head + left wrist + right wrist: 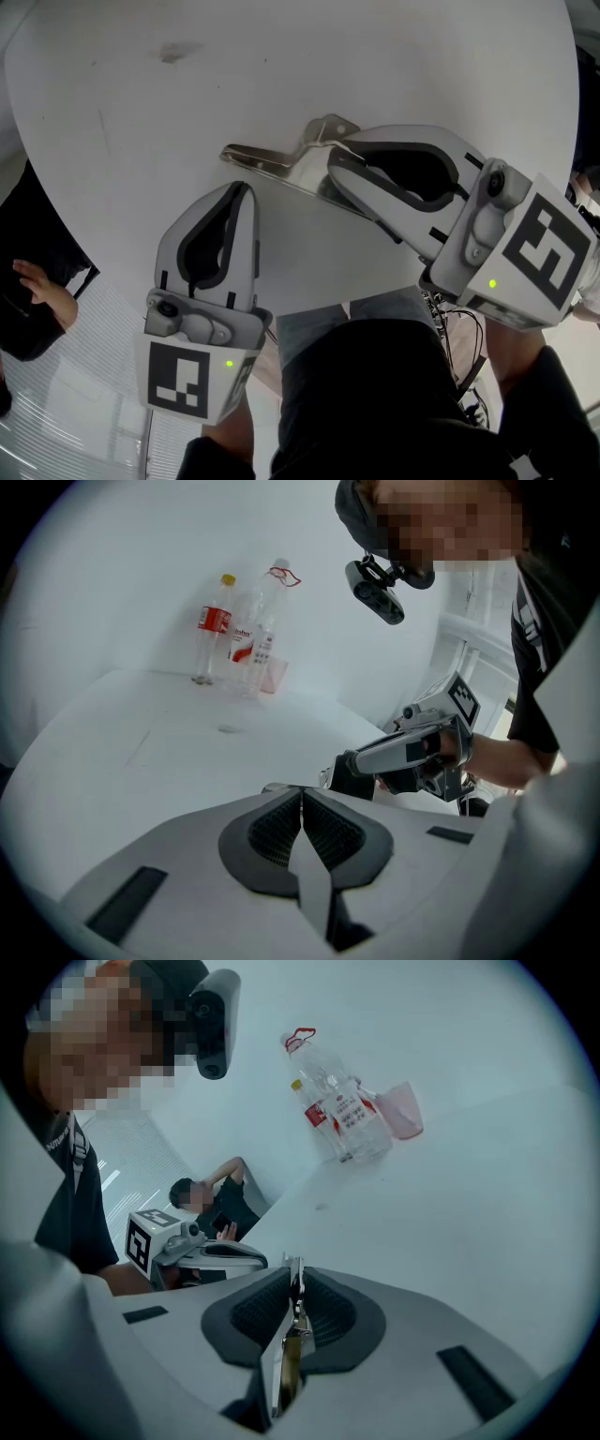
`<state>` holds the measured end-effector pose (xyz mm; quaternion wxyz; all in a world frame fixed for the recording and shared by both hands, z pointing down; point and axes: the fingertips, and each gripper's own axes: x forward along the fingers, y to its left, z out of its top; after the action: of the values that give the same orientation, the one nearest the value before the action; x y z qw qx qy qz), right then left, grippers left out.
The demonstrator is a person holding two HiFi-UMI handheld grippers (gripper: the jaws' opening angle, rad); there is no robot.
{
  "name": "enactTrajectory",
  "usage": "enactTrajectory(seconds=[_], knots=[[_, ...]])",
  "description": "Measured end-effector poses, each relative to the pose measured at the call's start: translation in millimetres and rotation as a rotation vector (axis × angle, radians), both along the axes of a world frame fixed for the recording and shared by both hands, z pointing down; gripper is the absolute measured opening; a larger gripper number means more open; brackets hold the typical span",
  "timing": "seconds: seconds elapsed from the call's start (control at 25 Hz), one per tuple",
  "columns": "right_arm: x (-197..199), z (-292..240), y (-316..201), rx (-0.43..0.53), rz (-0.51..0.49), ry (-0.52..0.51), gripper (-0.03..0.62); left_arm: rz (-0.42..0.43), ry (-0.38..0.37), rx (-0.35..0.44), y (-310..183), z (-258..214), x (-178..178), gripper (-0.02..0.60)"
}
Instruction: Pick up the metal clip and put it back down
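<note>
white table edge lies nearest. left gripper is pressed together on nothing; beyond it, metal clip is pinched by right gripper, low over the tabletop. the hold is judged in hand; lowering and release are called for next. bottles stand farthest.

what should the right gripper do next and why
Probably lift the right gripper slightly: its jaws are closed on one end of the metal clip, which looks low over the table. The left gripper is shut, empty and apart.
</note>
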<state>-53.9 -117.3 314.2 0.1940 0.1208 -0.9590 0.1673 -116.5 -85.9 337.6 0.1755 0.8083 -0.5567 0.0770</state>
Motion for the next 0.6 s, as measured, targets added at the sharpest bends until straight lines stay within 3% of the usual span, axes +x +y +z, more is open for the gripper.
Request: enactTrajectory(seconds=[0.6], knots=[[-1.7, -4.8, -2.9, 0.05, 0.009, 0.006, 0.052, 0.002, -0.005, 0.001, 0.3, -2.2, -2.2, 0.023]])
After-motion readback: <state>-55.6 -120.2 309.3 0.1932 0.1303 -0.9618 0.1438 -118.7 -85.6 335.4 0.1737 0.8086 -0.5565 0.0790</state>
